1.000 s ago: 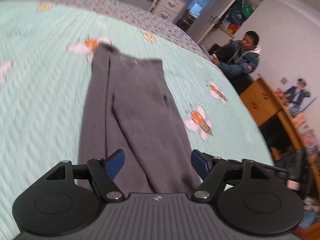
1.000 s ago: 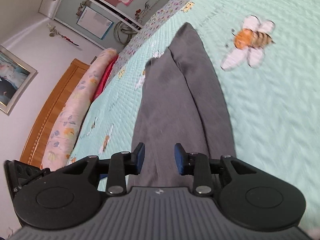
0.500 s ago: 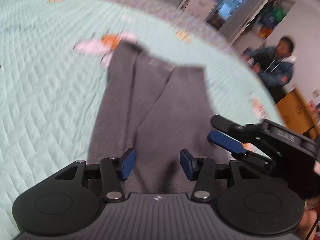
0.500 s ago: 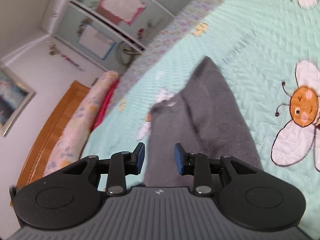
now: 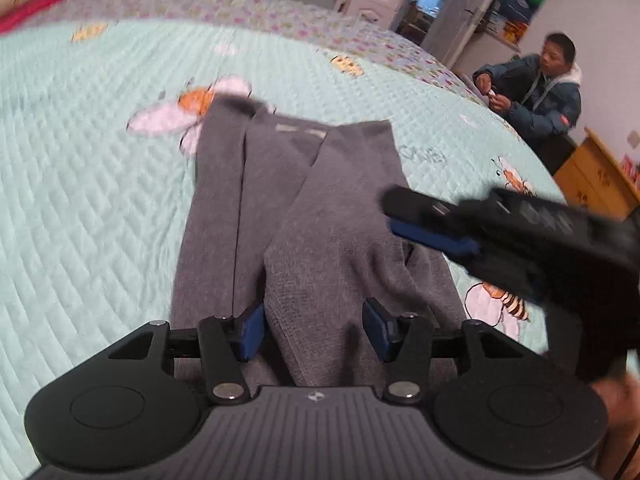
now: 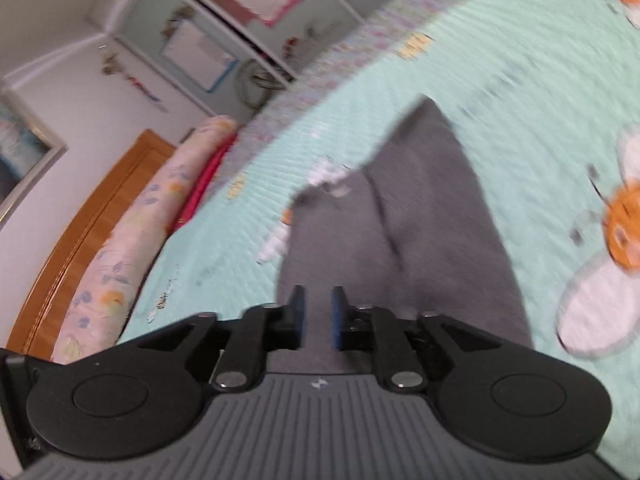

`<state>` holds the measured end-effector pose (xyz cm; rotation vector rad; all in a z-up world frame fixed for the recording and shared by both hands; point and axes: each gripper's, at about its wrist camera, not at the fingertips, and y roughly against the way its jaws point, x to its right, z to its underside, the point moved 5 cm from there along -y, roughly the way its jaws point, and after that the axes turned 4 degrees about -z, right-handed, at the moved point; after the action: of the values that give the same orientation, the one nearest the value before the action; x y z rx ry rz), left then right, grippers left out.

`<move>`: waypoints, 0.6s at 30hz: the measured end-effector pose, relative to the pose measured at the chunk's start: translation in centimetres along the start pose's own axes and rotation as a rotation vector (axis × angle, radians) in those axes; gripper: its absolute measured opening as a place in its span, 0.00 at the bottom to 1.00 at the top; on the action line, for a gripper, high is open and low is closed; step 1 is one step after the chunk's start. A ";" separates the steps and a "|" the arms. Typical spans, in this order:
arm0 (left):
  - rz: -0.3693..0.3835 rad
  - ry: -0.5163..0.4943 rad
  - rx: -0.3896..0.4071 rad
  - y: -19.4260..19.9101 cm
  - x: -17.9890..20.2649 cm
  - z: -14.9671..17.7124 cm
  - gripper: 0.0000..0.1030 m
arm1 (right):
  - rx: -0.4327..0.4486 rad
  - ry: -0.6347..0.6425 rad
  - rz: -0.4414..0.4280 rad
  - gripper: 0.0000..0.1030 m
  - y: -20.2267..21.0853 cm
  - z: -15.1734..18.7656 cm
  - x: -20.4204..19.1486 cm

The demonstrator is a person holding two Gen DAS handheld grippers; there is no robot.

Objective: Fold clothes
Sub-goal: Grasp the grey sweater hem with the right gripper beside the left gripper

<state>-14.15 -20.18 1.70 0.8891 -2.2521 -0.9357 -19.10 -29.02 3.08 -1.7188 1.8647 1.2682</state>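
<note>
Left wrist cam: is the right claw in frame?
Yes, the right claw reaches in from the right edge, its blue pad over the grey trousers on the bed.

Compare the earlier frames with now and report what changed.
The right gripper has swung in over the grey trousers from the right, its jaws closing with cloth between them. The left gripper narrowed, is now opening slightly, and straddles a fold. The trousers stay spread on the quilt; nothing is lifted.
</note>
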 end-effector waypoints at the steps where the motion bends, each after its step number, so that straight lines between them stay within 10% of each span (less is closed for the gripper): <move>1: -0.015 -0.019 0.000 -0.2 0.2 -0.1 0.53 | -0.002 -0.007 -0.008 0.23 -0.6 -0.5 0.2; 6: -0.054 -0.042 -0.033 -2.2 0.1 0.6 0.56 | -0.011 -0.030 -0.022 0.22 -3.7 -1.8 2.2; 8: -0.057 -0.061 -0.032 -2.4 0.4 0.8 0.59 | -0.039 0.011 0.049 0.00 -5.3 -1.3 3.6; 18: -0.048 -0.079 -0.022 -2.6 0.9 1.2 0.69 | -0.031 0.120 0.097 0.00 -5.6 -1.4 3.6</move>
<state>-14.58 -21.74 -0.84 0.9153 -2.2910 -1.0328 -14.40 -31.78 -0.97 -1.7757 2.0286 1.2606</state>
